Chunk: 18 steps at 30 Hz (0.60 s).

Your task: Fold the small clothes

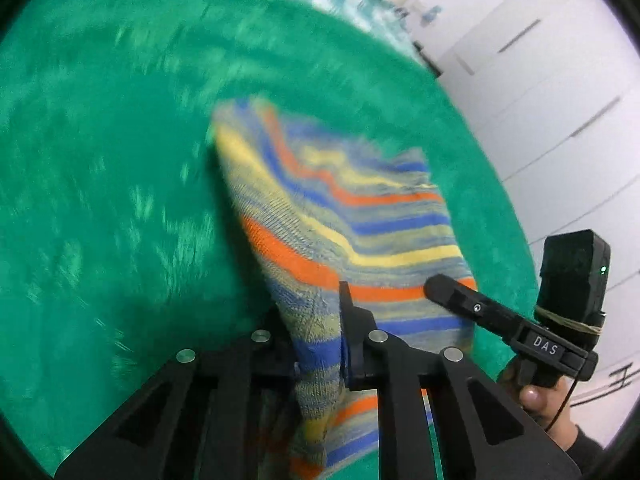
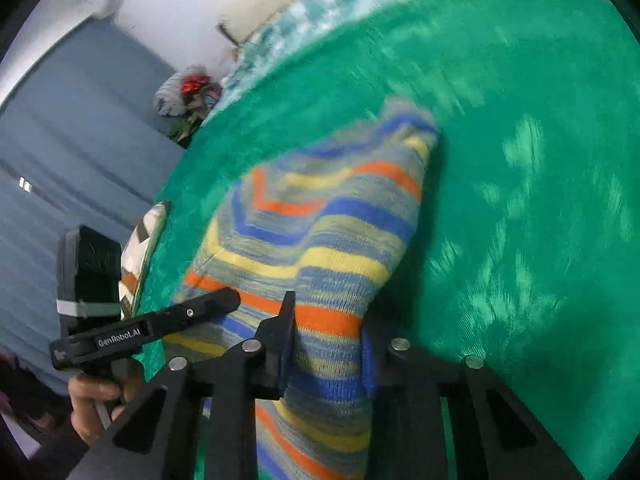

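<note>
A small knitted garment (image 1: 340, 216) with orange, blue, yellow and grey stripes hangs over a green fleece blanket (image 1: 100, 160). My left gripper (image 1: 318, 344) is shut on its near edge, the knit bunched between the jaws. My right gripper (image 2: 326, 344) is shut on the other near edge of the same garment (image 2: 320, 232). The far end of the garment droops toward the blanket (image 2: 520, 200). Each gripper shows in the other's view: the right one (image 1: 452, 292) at the garment's side, the left one (image 2: 216, 304) likewise. Both views are motion-blurred.
A teal and white checked cloth (image 2: 320, 12) lies at the blanket's far edge. White cabinet doors (image 1: 540, 80) stand to the right. A pile of clothes (image 2: 188, 92) lies in a corner by a blue wall. A folded patterned item (image 2: 140, 248) rests at the blanket's left edge.
</note>
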Each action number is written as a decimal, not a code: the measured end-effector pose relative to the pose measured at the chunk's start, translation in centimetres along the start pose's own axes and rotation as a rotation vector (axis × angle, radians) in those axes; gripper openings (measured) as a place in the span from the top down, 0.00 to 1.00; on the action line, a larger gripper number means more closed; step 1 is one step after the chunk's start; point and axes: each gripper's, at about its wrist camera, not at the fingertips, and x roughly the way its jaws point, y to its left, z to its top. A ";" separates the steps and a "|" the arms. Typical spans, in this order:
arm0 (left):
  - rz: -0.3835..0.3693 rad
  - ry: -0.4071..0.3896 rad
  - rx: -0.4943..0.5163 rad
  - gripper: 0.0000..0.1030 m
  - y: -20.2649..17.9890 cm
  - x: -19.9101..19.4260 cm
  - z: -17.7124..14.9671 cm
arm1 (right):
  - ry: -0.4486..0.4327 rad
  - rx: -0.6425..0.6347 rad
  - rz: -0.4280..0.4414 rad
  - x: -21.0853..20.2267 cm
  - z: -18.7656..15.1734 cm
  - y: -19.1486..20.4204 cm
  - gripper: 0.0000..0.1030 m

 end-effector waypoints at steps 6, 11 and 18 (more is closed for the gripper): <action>-0.036 -0.126 0.100 0.86 -4.7 -8.0 2.0 | -0.132 -0.101 0.056 -7.3 3.1 5.5 0.75; -0.041 -0.152 0.130 0.84 -6.4 -10.5 1.2 | -0.180 -0.131 0.079 -10.8 3.5 8.0 0.74; 0.281 0.043 0.062 0.50 -1.3 -4.9 -8.1 | 0.070 0.033 -0.200 -7.9 -6.3 0.3 0.36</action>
